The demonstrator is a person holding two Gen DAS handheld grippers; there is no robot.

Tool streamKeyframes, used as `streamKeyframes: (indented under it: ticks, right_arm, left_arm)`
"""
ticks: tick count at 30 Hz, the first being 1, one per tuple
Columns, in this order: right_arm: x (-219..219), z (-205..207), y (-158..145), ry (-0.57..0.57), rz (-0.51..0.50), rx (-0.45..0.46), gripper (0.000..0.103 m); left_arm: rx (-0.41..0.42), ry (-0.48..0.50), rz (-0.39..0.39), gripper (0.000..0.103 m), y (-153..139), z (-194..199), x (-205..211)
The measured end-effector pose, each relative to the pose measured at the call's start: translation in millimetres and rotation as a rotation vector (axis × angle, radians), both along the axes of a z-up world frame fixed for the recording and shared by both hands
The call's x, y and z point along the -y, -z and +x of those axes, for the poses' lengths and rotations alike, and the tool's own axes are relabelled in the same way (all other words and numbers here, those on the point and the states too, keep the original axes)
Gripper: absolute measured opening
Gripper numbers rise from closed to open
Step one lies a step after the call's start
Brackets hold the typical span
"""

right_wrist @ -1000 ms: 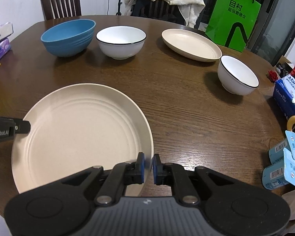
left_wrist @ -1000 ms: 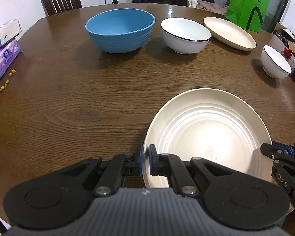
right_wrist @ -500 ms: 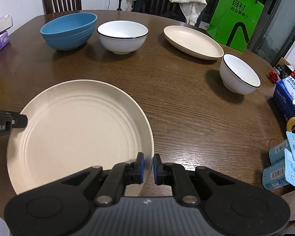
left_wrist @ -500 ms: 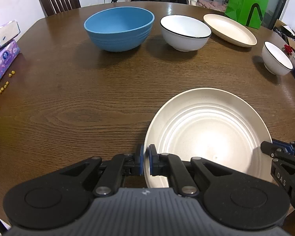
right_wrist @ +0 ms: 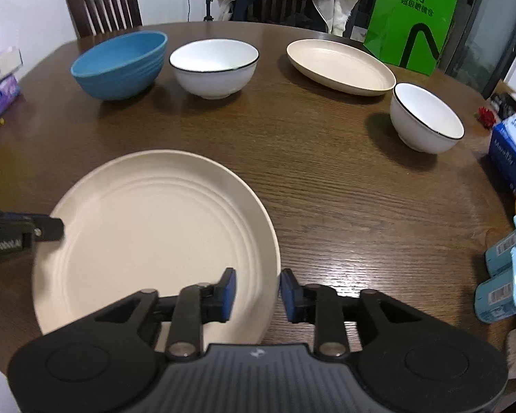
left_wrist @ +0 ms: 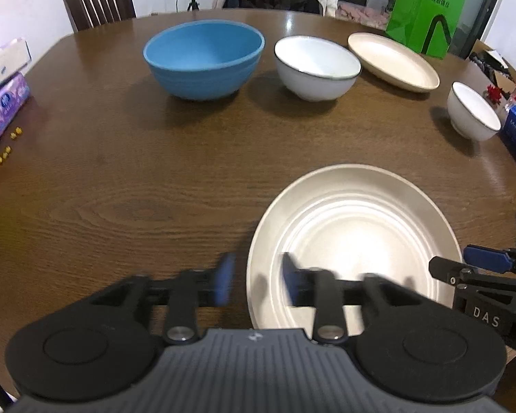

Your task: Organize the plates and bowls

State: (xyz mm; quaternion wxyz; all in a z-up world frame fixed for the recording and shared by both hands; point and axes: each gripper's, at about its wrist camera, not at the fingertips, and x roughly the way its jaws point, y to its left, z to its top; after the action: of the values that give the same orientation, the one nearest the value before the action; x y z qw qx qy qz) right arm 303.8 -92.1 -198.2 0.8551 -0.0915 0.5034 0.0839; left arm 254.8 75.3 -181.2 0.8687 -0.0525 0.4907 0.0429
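Now both your grippers, left (left_wrist: 254,284) and right (right_wrist: 256,290), are opening, straddling the near plate's (right_wrist: 148,227) rims untouched. Stiff, light, slippery-looking: grip rims.

My left gripper (left_wrist: 254,284) and right gripper (right_wrist: 257,292) both point steeply down, side by side, their blue-padded fingers (right_wrist: 227,289) opening, gaps clear between pads.

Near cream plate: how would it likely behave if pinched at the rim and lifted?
The near plate looks rigid, so it should keep its shape. Its matte surface suggests decent grip. Being wide and shallow, it would probably tilt if held at one edge only.
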Motion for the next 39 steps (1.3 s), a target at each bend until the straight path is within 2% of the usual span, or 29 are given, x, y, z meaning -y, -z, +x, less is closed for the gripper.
streamKeyframes:
  ticks: [2,3,4,5,6,7,8,10,13,15,20,39]
  right_arm:
    - [3,-2,-6,0.006,0.023,0.011,0.048]
    - [4,-2,-10,0.008,0.029,0.017,0.053]
    - [6,-3,-13,0.012,0.034,0.022,0.056]
    - [7,-3,-15,0.016,0.037,0.026,0.063]
    - [9,-3,-18,0.02,0.04,0.028,0.073]
    - [11,-4,-21,0.025,0.044,0.031,0.078]
    - [13,-5,-23,0.028,0.049,0.035,0.085]
    - [19,-6,-28,0.036,0.068,0.035,0.085]
    - [27,-5,-34,0.052,0.086,0.019,0.088]
    - [32,-7,-37,0.06,0.086,0.017,0.098]
    - [44,-16,-52,0.068,0.118,0.034,0.103]
    - [73,-38,-119,0.091,0.155,0.137,0.103]
  left_arm:
    - [0.016,0.002,0.001,0.045,-7,-3,-1]
    - [0.021,0.0,0.004,0.049,-9,-3,-1]
    - [0.028,-0.002,0.007,0.057,-13,-4,-1]
    - [0.039,-0.006,0.011,0.061,-17,-5,-2]
    - [0.049,-0.011,0.016,0.071,-20,-7,-2]
    - [0.059,-0.015,0.018,0.082,-23,-8,-2]
    - [0.07,-0.02,0.017,0.087,-27,-8,-2]
    - [0.098,-0.037,0.016,0.102,-34,-10,-3]
    - [0.13,-0.055,0.011,0.103,-44,-13,-3]
    - [0.136,-0.058,-0.001,0.103,-49,-16,-3]
    - [0.152,-0.056,-0.018,0.103,-63,-22,1]
    - [0.251,0.001,-0.051,0.103,-118,-34,33]
